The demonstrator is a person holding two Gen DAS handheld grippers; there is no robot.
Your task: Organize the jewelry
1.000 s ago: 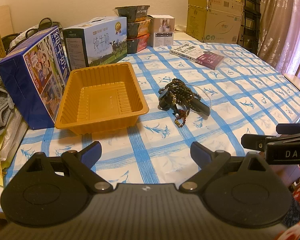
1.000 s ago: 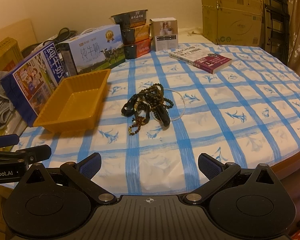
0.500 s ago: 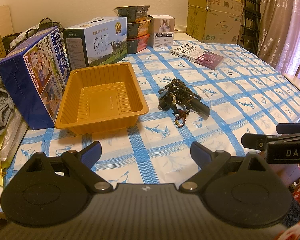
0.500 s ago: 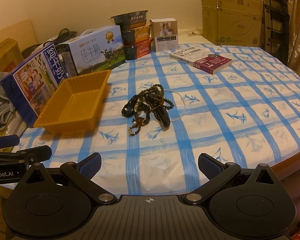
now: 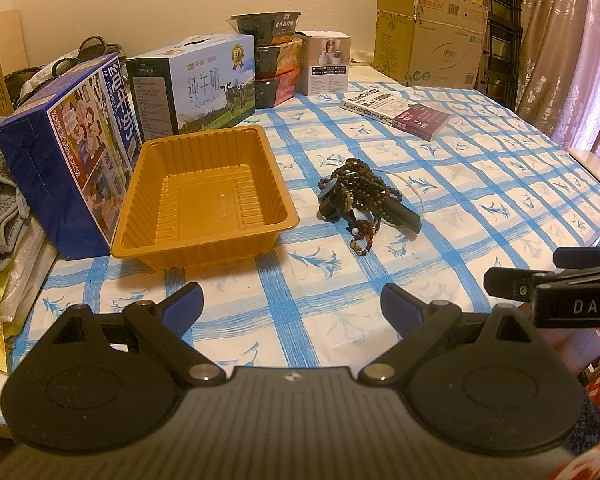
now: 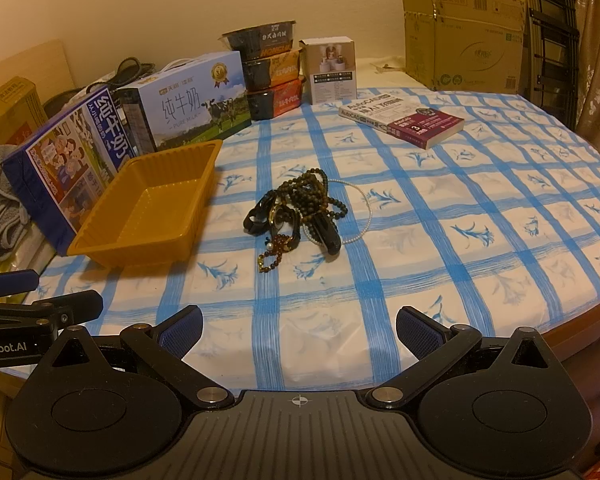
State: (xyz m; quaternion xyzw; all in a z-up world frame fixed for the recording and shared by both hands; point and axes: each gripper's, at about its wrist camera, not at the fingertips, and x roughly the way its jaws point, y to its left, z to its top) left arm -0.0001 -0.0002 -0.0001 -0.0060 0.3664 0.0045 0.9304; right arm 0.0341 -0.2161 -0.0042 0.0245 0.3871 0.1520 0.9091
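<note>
Nothing has shifted to speak of since the earlier frames: both grippers hang at the near edge of the table, and the heap of jewelry lies where it lay. By my judgement the task has not begun, for the orange tray stands empty toward the table's left edge, in front of the milk cartons, and every piece is yet outside it. This is the approach step; the next move calls for one gripper to travel forward over the checked cloth and come down on a single strand. That will be awkward, since the pieces are tangled and one may drag its neighbours along. The jewelry pile sits near the middle of the table, just right of the tray and apart from it: dark bead strands, a black watch, a thin white bead loop, and a small reddish bracelet trailing toward the near edge. The left gripper has its jaws spread wide and carries nothing; the pile lies well ahead of it and slightly right. The right gripper is likewise spread wide and empty, with the pile well ahead and almost straight on.
</note>
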